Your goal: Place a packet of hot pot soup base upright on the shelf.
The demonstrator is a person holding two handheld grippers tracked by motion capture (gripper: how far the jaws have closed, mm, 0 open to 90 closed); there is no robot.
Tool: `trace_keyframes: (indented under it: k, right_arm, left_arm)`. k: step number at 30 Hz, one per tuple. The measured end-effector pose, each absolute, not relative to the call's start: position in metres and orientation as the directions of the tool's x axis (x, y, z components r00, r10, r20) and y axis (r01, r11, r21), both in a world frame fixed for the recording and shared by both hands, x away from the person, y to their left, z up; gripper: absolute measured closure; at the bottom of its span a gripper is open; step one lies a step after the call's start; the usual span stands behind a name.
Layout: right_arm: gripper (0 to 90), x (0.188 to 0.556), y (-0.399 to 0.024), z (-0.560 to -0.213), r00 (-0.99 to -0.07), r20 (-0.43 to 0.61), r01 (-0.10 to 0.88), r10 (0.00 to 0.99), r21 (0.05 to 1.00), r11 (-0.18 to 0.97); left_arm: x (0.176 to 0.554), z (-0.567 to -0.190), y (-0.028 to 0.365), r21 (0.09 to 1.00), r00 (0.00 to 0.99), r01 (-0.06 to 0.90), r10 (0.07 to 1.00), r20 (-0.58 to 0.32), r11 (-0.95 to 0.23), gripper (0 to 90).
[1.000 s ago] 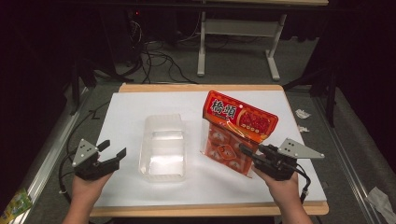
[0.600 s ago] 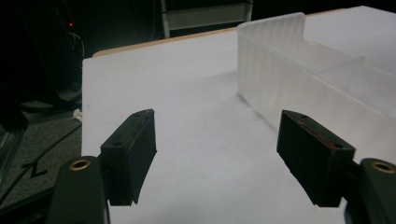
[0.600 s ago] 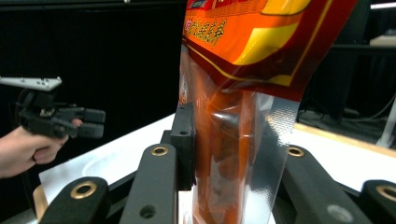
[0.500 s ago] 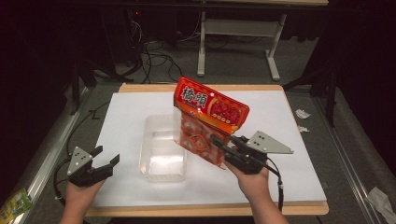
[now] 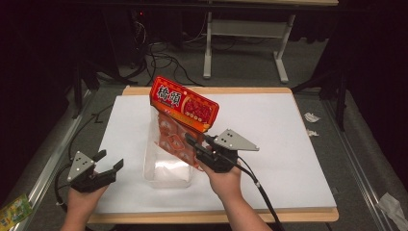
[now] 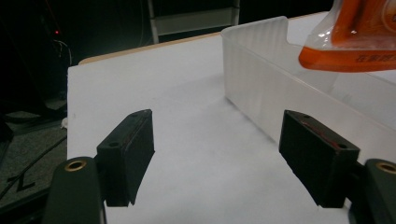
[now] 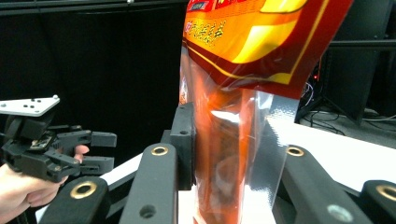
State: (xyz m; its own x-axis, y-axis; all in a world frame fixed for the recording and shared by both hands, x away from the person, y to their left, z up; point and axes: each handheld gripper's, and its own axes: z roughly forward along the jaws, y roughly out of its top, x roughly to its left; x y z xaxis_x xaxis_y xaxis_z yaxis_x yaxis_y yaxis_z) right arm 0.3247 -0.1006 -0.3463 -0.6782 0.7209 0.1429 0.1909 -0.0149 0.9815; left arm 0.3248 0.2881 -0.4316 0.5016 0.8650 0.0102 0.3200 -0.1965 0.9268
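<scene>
The fingers of the right gripper (image 5: 193, 143) are clenched on the lower clear part of the snack bag (image 5: 183, 118), 1 pad on each face, as the right gripper view shows (image 7: 184, 140). The bag hangs upright and tilted above the clear plastic tub (image 5: 166, 168), its red header toward 12 o'clock. It looks light and soft, a crinkly film that buckles under the pinch; the glossy surface could slip, and the contents may crush, so a hold near a sealed edge seems safest. The left gripper (image 5: 107, 166), at 9 o'clock of the tub, has its fingers released with nothing between them, having just been opening slightly, low over the white tabletop (image 5: 288, 144).
</scene>
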Motion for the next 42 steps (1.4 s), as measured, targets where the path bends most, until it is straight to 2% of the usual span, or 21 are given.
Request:
trace_keyframes:
  k: [13,42]
  right_arm:
    - [71.7,0.332,-0.074,-0.360,-0.658,0.131,0.207,0.742,0.978,0.011]
    - [71.6,0.338,-0.063,-0.394,-0.617,0.189,0.271,0.764,0.962,-0.019]
  left_arm:
    - [0.325,-0.432,0.290,0.929,0.498,0.319,0.867,0.005,-0.189,27.2]
    - [0.326,-0.433,0.290,0.927,0.499,0.322,0.866,0.004,-0.190,27.2]
